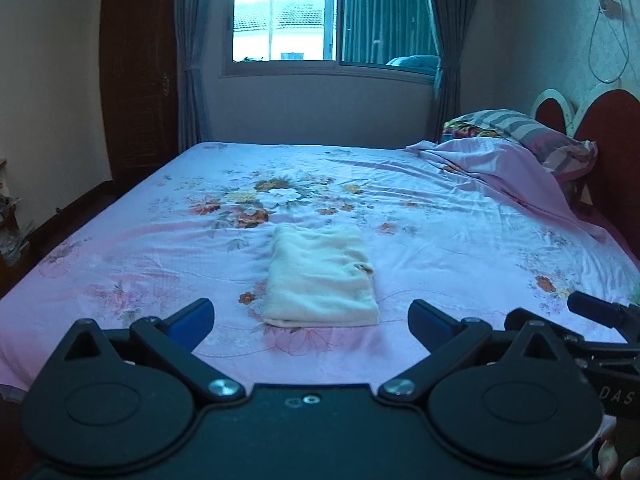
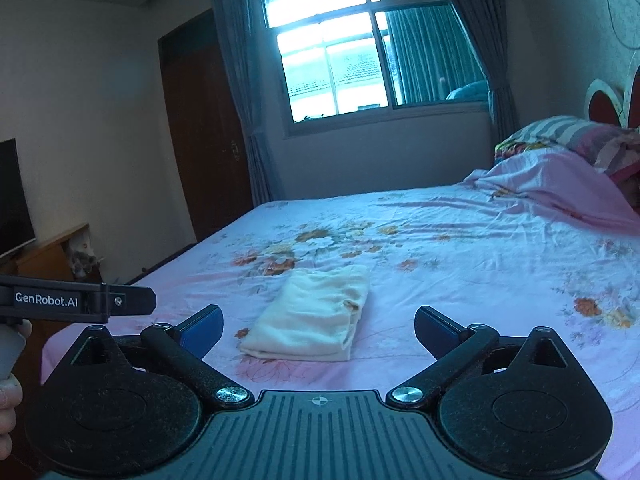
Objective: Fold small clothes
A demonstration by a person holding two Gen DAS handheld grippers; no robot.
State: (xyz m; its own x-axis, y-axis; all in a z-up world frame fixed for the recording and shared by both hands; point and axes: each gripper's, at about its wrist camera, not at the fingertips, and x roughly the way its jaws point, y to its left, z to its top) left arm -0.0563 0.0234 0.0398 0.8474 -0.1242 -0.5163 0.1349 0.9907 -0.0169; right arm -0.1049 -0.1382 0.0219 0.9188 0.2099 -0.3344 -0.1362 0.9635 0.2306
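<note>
Cream garment point(image 1: 320, 276) folded, flat on floral bed sheet point(image 1: 120, 248), L gripper point(image 1: 311, 322) & R gripper point(image 2: 319, 330) fingers wide apart, holding nothing, clear of cloth.

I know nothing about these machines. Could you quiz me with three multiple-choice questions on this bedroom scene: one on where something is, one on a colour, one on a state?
1. Where does the small folded cloth lie?
A. on the floral bedsheet
B. on the window sill
C. on the striped pillow

2. What colour is the cloth?
A. dark red
B. cream
C. black

3. How do the two tongs stand?
A. both clamped on the cloth
B. one clamped, one wide apart
C. both wide apart, holding nothing

Answers:
1 A: the small folded cloth rests on the pink floral bedsheet, in front of both cameras.
2 B: it looks pale cream against the pink sheet.
3 C: the left tongs and right tongs show blue pads spread apart, the cloth lying beyond them untouched.
</note>
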